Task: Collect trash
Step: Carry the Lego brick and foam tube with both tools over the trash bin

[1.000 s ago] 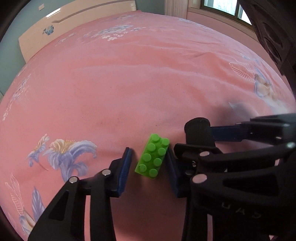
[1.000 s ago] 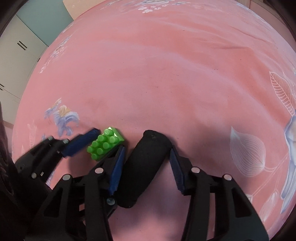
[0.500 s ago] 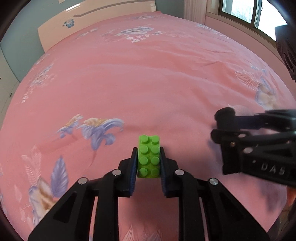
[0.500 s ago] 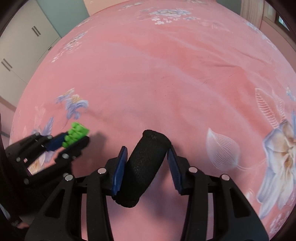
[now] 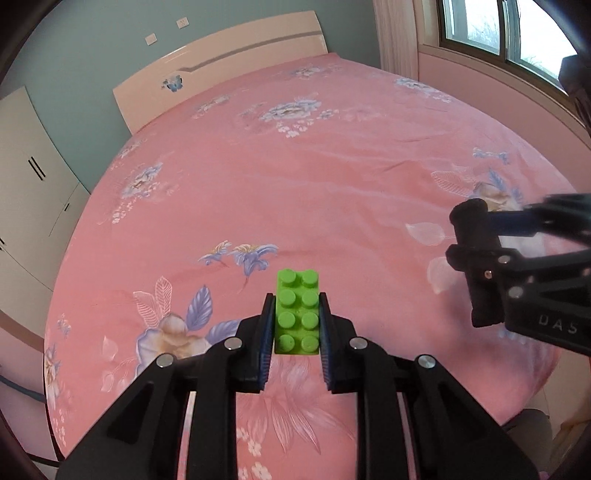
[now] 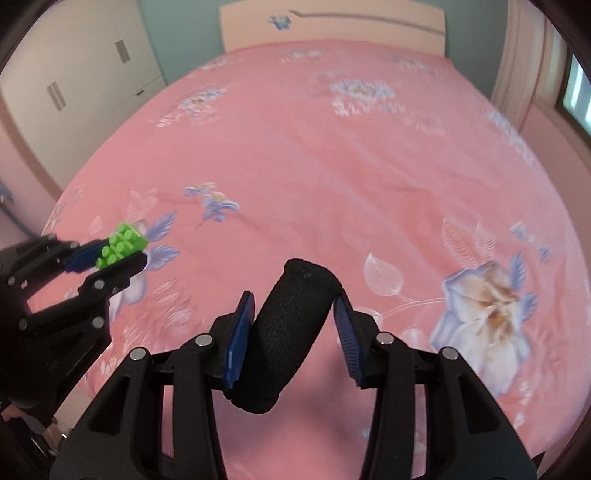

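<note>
My left gripper (image 5: pixel 296 301) is shut on a green toy brick (image 5: pixel 297 311), studs up, held above the pink bed. The brick also shows in the right wrist view (image 6: pixel 122 244), at the left, between the left gripper's blue pads. My right gripper (image 6: pixel 293 301) is shut on a black foam cylinder (image 6: pixel 286 338), which sticks out tilted between the blue pads. In the left wrist view the cylinder (image 5: pixel 478 264) and the right gripper are at the right edge. Both items are off the bedspread.
A pink floral bedspread (image 5: pixel 314 184) fills both views. A pale headboard (image 5: pixel 221 77) stands at the far end. White wardrobe doors (image 5: pixel 29 192) are on the left, a window (image 5: pixel 498 33) on the right.
My left gripper closed on the green brick and lifted it off the bed. My right gripper rose with the black cylinder. Both views pulled up and back, showing more of the room.
</note>
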Motion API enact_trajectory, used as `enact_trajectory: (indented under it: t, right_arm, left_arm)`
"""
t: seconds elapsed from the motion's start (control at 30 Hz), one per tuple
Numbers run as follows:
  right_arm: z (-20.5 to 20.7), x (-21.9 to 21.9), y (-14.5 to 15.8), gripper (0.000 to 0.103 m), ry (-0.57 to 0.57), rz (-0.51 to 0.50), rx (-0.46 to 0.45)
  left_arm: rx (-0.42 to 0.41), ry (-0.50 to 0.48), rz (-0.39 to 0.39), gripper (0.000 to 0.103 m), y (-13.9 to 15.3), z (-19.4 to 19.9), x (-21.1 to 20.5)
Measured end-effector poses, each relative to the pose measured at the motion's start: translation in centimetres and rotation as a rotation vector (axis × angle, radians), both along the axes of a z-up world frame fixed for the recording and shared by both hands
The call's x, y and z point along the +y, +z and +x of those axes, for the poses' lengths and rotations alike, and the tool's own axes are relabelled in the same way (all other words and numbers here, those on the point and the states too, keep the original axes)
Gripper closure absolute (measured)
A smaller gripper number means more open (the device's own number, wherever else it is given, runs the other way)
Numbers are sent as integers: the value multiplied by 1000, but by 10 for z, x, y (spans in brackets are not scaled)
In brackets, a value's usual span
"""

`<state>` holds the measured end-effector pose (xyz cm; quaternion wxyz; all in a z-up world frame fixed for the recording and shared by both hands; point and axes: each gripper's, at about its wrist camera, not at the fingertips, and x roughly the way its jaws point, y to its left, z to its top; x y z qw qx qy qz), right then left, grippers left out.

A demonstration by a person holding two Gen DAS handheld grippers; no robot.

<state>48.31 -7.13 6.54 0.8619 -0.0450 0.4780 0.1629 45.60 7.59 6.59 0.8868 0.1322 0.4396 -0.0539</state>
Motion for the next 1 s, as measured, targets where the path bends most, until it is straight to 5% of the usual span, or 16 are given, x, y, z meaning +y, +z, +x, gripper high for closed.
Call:
enact_trajectory:
  t: [0.3,1.0]
  right_arm:
    - [-86,-15,72,58,92,-68,-126]
    - [-214,-35,145,58,159,-168,-250]
  left_arm:
    - [-59,8,25,79,57,-75,-29]
    - [-155,19,40,79,123,-176,-41]
